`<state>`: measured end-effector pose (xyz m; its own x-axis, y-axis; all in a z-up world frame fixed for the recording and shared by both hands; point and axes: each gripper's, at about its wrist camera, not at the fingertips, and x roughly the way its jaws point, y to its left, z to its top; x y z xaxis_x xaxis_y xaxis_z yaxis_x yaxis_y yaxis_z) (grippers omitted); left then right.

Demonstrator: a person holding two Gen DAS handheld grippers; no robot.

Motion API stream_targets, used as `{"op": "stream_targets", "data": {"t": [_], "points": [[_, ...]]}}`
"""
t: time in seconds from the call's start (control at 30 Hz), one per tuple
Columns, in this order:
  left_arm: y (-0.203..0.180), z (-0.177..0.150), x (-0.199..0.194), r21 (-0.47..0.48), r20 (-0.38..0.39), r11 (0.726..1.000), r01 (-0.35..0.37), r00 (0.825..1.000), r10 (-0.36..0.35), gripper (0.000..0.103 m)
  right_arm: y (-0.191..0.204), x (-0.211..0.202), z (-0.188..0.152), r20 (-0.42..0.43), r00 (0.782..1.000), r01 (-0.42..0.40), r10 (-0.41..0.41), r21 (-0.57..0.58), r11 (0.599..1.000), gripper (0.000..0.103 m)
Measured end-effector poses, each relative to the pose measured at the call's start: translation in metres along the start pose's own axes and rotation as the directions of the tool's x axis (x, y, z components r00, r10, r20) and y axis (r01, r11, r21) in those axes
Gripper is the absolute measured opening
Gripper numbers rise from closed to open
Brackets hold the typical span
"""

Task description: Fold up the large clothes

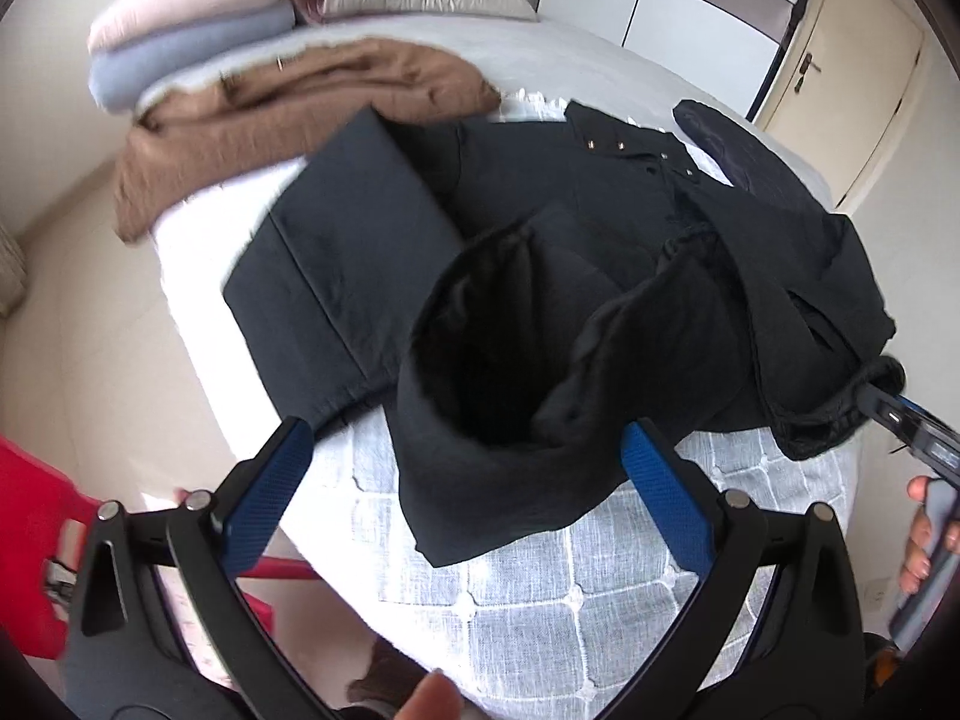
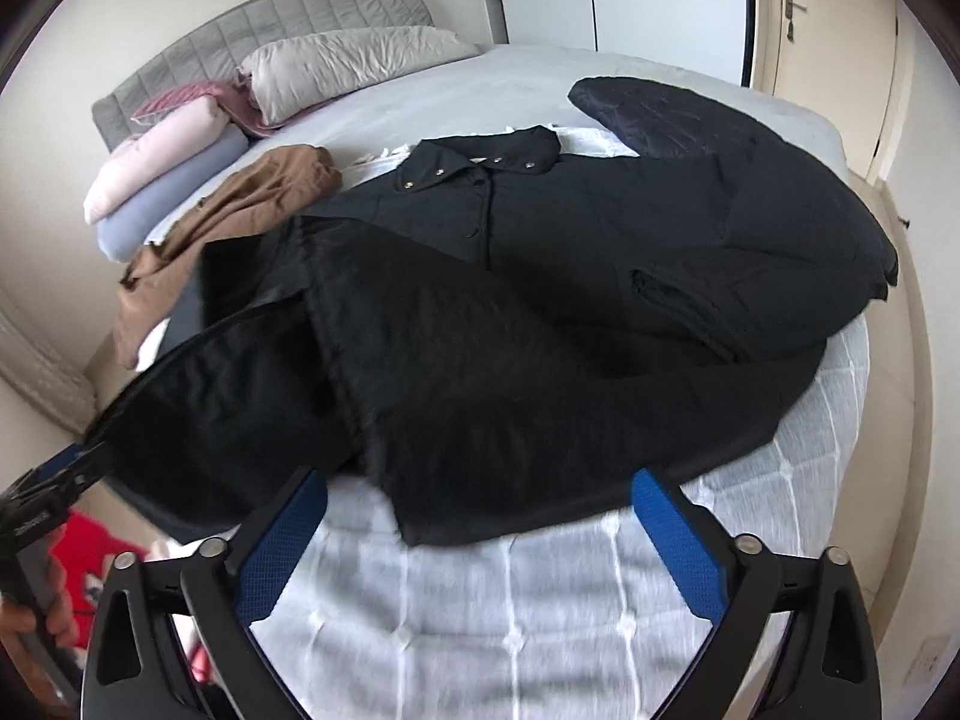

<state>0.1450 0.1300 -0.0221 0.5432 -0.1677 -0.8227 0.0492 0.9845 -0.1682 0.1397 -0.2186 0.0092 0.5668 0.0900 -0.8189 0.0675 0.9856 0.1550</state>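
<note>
A large black coat [image 2: 570,276] lies spread on the bed's white quilt [image 2: 540,600], collar with metal snaps at the far side. In the left wrist view the coat [image 1: 540,276] has its near hem bunched up, a cuff-like opening facing me. My left gripper [image 1: 462,468] is open just in front of that raised fold, not touching it. My right gripper [image 2: 480,516] is open at the coat's near hem. In the right wrist view the left gripper [image 2: 54,480] shows at the far left by a lifted coat edge. In the left wrist view the right gripper [image 1: 900,420] shows beside the coat's right edge.
A brown garment [image 2: 240,210] lies crumpled at the bed's left. Folded pink and blue bedding [image 2: 162,180] and a pillow [image 2: 348,60] sit by the grey headboard [image 2: 270,18]. A dark garment [image 2: 648,114] lies far right. Wardrobe and door [image 1: 840,72] stand behind. Red clothing [image 1: 30,510] is at the left.
</note>
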Motion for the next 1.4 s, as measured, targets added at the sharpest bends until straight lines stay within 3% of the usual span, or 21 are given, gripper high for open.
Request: {"op": "stream_targets", "data": {"t": [0.03,0.07,0.1,0.2,0.3,0.43,0.6,0.73,0.83,0.9,0.97,1.1,1.23,1.33,1.4], "points": [[0.004,-0.001,0.008,-0.007,-0.015,1.0,0.029,0.999,-0.029,0.099,-0.003,0.005,0.0,0.004,1.0,-0.002,0.002,-0.005,1.0,0.052],[0.007,-0.002,0.01,-0.008,-0.018,0.999,0.049,0.999,-0.05,0.093,-0.009,0.008,0.001,0.005,1.0,-0.024,0.024,0.006,1.0,0.022],[0.007,-0.002,0.012,-0.001,-0.012,0.997,0.079,0.997,-0.079,0.086,-0.015,0.007,0.002,0.015,1.0,-0.028,0.028,0.029,0.999,0.014],[0.006,-0.003,0.006,0.028,0.028,0.991,0.127,0.991,-0.128,0.08,-0.031,-0.024,0.005,0.099,0.995,-0.033,0.028,0.052,0.998,0.01],[0.006,-0.007,-0.006,0.056,0.061,0.985,0.161,0.985,-0.164,0.08,-0.049,-0.068,0.001,0.205,0.978,0.019,-0.029,0.053,0.998,0.009],[0.012,-0.013,-0.024,0.046,0.074,0.968,0.246,0.966,-0.248,0.08,-0.096,-0.108,-0.008,0.272,0.957,0.072,-0.105,0.128,0.989,0.009],[0.023,-0.018,-0.054,0.04,0.096,0.939,0.343,0.934,-0.345,0.081,-0.178,-0.133,-0.03,0.269,0.938,0.139,-0.218,0.284,0.949,0.009],[0.032,-0.021,-0.063,0.032,0.106,0.936,0.352,0.93,-0.353,0.082,-0.231,-0.126,-0.056,0.18,0.955,0.156,-0.234,0.366,0.917,0.009],[0.035,-0.022,-0.054,0.021,0.077,0.946,0.324,0.943,-0.324,0.082,-0.258,-0.105,-0.077,0.049,0.977,0.174,-0.209,0.391,0.904,0.013],[0.032,-0.026,-0.046,0.027,0.039,0.953,0.301,0.953,-0.302,0.082,-0.268,-0.093,-0.091,-0.042,0.977,0.21,-0.211,0.391,0.896,0.028],[0.027,-0.031,-0.038,0.041,-0.01,0.952,0.302,0.953,-0.302,0.082,-0.271,-0.095,-0.1,-0.052,0.98,0.198,-0.194,0.404,0.893,0.04],[0.014,-0.041,-0.029,0.091,-0.093,0.947,0.308,0.949,-0.3,0.082,-0.263,-0.116,-0.102,-0.023,0.973,0.222,-0.231,0.38,0.898,0.055],[0.001,-0.059,-0.013,0.136,-0.165,0.968,0.212,0.968,-0.189,0.082,-0.26,-0.137,-0.113,0.031,0.969,0.218,-0.244,0.356,0.909,0.068],[0.002,-0.081,0.0,0.124,-0.217,0.982,0.145,0.969,-0.116,0.082,-0.267,-0.149,-0.121,0.091,0.981,0.119,-0.173,0.425,0.897,0.073],[0.005,-0.096,0.006,0.097,-0.249,0.986,0.139,0.962,-0.111,0.082,-0.274,-0.15,-0.13,0.136,0.986,0.02,-0.095,0.472,0.881,0.075]]}}
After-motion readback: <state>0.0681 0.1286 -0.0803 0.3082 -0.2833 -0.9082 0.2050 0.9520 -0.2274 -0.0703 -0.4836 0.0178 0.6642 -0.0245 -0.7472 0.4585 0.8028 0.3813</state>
